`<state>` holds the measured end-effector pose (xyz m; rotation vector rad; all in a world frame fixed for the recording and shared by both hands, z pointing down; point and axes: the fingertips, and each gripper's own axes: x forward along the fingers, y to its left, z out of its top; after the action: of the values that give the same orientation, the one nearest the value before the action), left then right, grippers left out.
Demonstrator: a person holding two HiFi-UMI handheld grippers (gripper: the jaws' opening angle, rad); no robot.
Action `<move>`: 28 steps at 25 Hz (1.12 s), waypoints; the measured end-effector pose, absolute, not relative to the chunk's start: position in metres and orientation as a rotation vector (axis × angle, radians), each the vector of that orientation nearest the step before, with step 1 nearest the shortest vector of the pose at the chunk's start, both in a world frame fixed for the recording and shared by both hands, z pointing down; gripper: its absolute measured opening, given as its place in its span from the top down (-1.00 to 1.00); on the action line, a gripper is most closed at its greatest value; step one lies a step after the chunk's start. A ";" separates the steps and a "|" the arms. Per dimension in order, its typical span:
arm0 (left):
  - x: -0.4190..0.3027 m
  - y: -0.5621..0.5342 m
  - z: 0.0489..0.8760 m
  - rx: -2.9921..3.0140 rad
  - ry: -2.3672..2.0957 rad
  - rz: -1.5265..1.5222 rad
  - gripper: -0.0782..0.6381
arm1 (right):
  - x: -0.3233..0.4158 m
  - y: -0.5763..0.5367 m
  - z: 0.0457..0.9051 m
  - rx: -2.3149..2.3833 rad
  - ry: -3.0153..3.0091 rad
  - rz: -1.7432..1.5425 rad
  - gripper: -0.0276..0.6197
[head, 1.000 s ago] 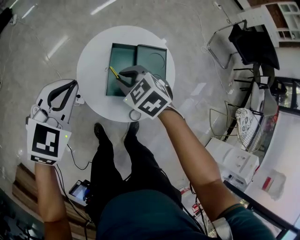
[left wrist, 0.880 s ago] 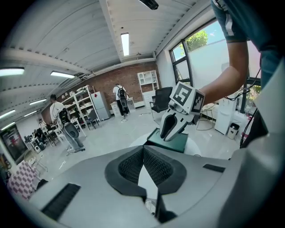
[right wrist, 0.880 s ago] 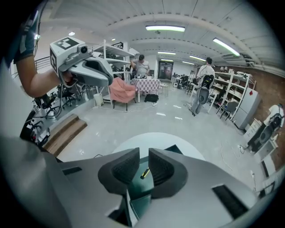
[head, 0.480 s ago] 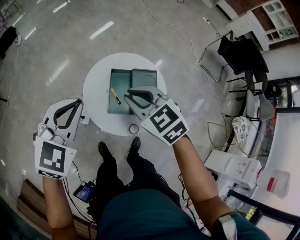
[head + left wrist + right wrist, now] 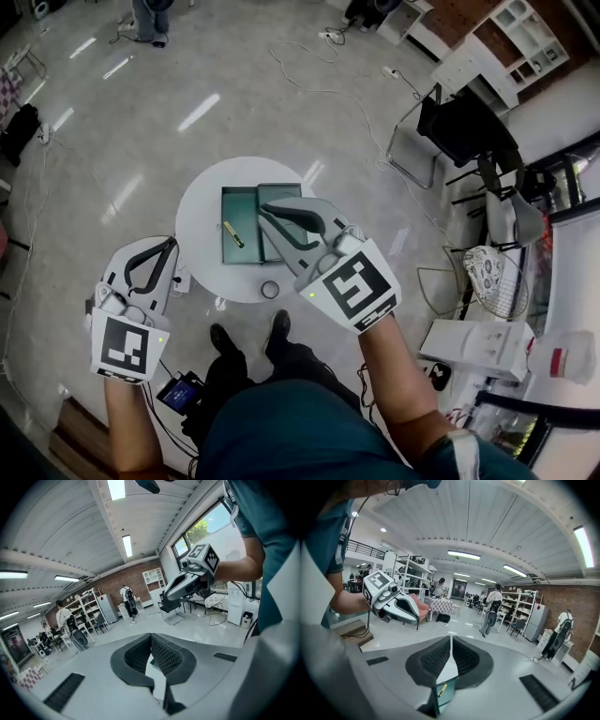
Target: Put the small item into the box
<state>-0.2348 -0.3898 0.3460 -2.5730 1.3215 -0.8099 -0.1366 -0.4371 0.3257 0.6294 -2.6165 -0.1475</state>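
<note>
Round white table (image 5: 202, 202) sits mid-frame on a glossy pale floor (image 5: 141, 122) streaked w/ light reflections and loose cables. On it a dark green box (image 5: 242, 211) lies open, two halves side by side. The small yellow item (image 5: 232, 234) lies slantwise inside the left half, clear of the walls. A small ring (image 5: 270, 290) sits near the table's lower edge, apart from the box.

R gripper (image 5: 266, 210) hangs over the box's right half and hides most of it. Its jaws are together, tips touching, nothing btw them. Through the slit below the tips, its own view shows the green box w/ the yellow item. L gripper (image 5: 171, 246) is at lower left, just off the table's edge, jaws likewise closed on nothing.

Around:
- Upper right: black chair (image 5: 464, 127) and white shelf unit (image 5: 497, 42).
- Right: wire chair w/ patterned seat (image 5: 489, 272).
- Lower right: white cartons (image 5: 473, 342).
- Bottom: small screen device (image 5: 178, 394) on the floor near the person's shoes (image 5: 278, 326).

Gripper views add a brick wall (image 5: 136, 581), open shelving (image 5: 410, 576), ceiling strip lights and a few people far off.
</note>
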 end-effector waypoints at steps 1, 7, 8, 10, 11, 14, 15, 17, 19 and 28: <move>-0.230 -0.385 0.336 -2.566 1.320 -0.794 0.73 | -0.131 -0.432 0.313 0.631 -2.628 -0.183 0.77; -0.219 -0.367 0.298 -2.533 1.310 -0.742 0.73 | -0.109 -0.410 0.267 0.699 -2.661 -0.235 0.80; -0.218 -0.364 0.294 -2.529 1.302 -0.739 0.73 | -0.106 -0.406 0.263 0.706 -2.658 -0.237 0.80; -0.213 -0.357 0.286 -2.522 1.287 -0.733 0.73 | -0.100 -0.398 0.257 0.720 -2.658 -0.236 0.80; -0.212 -0.354 0.283 -2.521 1.282 -0.732 0.73 | -0.097 -0.394 0.254 0.730 -2.659 -0.232 0.80; -0.210 -0.347 0.278 -2.520 1.272 -0.728 0.73 | -0.090 -0.388 0.249 0.764 -2.664 -0.221 0.80; -0.209 -0.346 0.277 -2.521 1.268 -0.727 0.73 | -0.088 -0.387 0.248 0.774 -2.662 -0.219 0.80; -0.208 -0.344 0.275 -2.523 1.264 -0.728 0.73 | -0.083 -0.386 0.247 0.786 -2.656 -0.214 0.80; -0.207 -0.342 0.272 -2.526 1.267 -0.724 0.73 | -0.080 -0.383 0.245 0.799 -2.652 -0.197 0.80; -0.206 -0.338 0.277 -2.555 1.247 -0.727 0.73 | -0.083 -0.383 0.243 0.826 -2.643 -0.156 0.80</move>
<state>-0.2058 -0.3383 0.2771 -2.5553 1.2468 -0.7269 -0.0826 -0.3835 0.2430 0.8263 -2.6434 -0.1564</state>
